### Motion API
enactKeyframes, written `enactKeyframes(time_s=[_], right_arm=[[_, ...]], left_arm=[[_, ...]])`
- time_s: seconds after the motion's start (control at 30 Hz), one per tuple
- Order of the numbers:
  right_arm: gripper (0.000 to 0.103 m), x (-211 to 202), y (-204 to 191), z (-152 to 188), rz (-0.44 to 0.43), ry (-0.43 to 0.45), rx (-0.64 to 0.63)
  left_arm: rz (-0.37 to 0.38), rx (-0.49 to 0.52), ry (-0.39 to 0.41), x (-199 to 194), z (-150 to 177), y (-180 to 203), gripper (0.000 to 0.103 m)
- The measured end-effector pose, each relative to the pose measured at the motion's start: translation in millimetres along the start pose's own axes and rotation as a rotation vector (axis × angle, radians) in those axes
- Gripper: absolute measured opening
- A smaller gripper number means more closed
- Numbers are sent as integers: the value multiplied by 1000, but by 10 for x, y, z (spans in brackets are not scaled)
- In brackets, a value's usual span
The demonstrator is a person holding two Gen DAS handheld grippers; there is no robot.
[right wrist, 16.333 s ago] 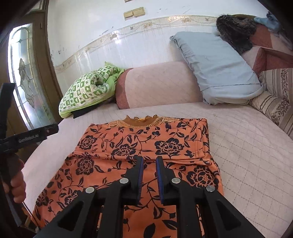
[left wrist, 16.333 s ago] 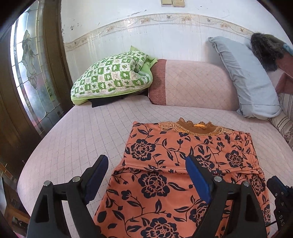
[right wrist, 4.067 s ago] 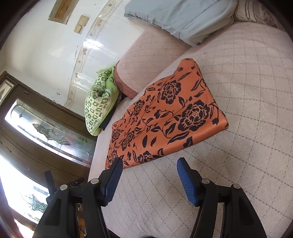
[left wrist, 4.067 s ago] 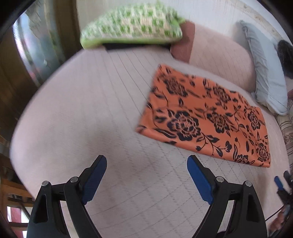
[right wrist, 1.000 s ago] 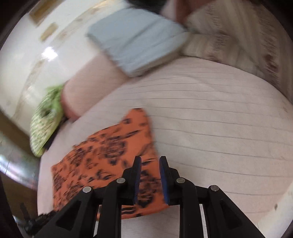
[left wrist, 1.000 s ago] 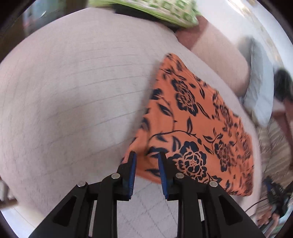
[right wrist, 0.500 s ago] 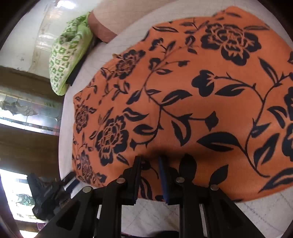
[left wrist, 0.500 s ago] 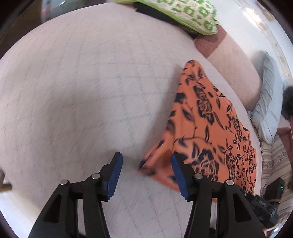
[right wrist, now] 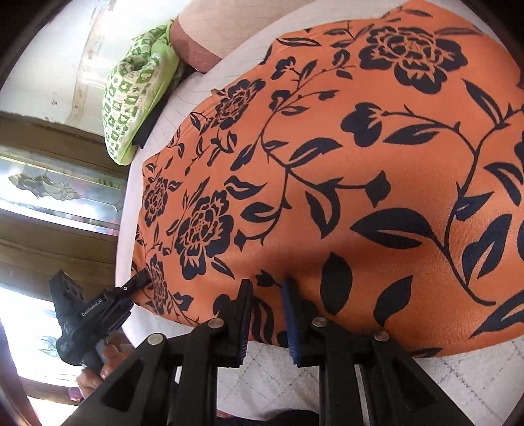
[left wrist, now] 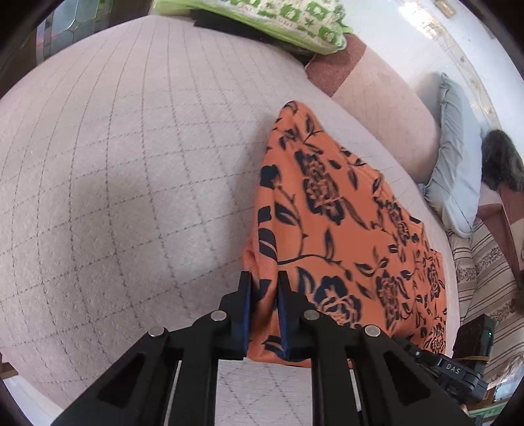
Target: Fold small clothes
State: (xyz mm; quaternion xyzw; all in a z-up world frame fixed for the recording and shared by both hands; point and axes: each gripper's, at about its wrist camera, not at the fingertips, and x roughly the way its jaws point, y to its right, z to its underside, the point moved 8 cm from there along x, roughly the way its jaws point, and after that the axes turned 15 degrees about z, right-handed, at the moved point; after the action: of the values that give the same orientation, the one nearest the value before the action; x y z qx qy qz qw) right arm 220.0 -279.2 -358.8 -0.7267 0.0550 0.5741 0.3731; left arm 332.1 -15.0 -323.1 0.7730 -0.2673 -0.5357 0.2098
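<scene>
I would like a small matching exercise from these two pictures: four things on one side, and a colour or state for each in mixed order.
Things:
1. garment
2. checked pillow
3. plain pillow
4. left gripper

Descriptions:
A. pale blue, leaning at the bed's head
B. orange with dark flowers
C. shut on a cloth corner
D. green and white

Pairs: 1-B, 2-D, 3-A, 4-C

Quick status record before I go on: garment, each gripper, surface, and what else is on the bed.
garment: orange floral garment, folded flat
left gripper: jaws just closed, pinching the garment's near corner
right gripper: shut on the garment's near edge
surface: pink quilted bed
nearby: green checked pillow, grey pillow
</scene>
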Motion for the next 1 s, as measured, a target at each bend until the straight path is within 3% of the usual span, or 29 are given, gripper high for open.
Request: enactKeyframes(time_s=[0.07, 0.13, 0.2, 0.27, 0.37, 0.47, 0.57, 0.7, 0.73, 0.8, 0.87, 0.93, 1.0], right_arm=[[22, -13, 2, 18, 4, 8, -7], [22, 0, -14, 20, 20, 24, -24], [22, 5, -40, 21, 44, 37, -47], [22, 2, -63, 23, 67, 46, -62], [22, 3, -67, 16, 77, 47, -61], [22, 16, -54, 3, 63, 41, -47], [22, 26, -31, -9, 41, 33, -28], [22, 32, -12, -13, 16, 25, -15], [22, 34, -8, -14, 9, 23, -13], [22, 36, -2, -16, -6, 21, -8], [22, 37, 13, -18, -25, 18, -2], [22, 31, 26, -20, -46, 12, 6], [22, 14, 58, -29, -83, -3, 40]], left_arm=[[-2, 19, 13, -16, -33, 62, 14], [-7, 6, 23, -52, -47, 35, 21], [0, -38, 10, -30, -25, -38, 61], [18, -85, -16, 44, 35, -110, 71], [1, -17, -20, 95, 53, -57, 69], [-41, 44, -48, 170, 57, 6, 34], [-67, 60, -46, 166, 27, -10, 13], [-40, 13, -39, 137, 10, -99, 14], [-40, -2, -32, 135, 2, -123, 18], [-26, -38, -16, 165, -16, -136, 41], [5, -43, -12, 182, -25, -86, 47], [-40, -14, -25, 215, -33, -40, 39], [-64, 16, -22, 198, -43, 8, 16]])
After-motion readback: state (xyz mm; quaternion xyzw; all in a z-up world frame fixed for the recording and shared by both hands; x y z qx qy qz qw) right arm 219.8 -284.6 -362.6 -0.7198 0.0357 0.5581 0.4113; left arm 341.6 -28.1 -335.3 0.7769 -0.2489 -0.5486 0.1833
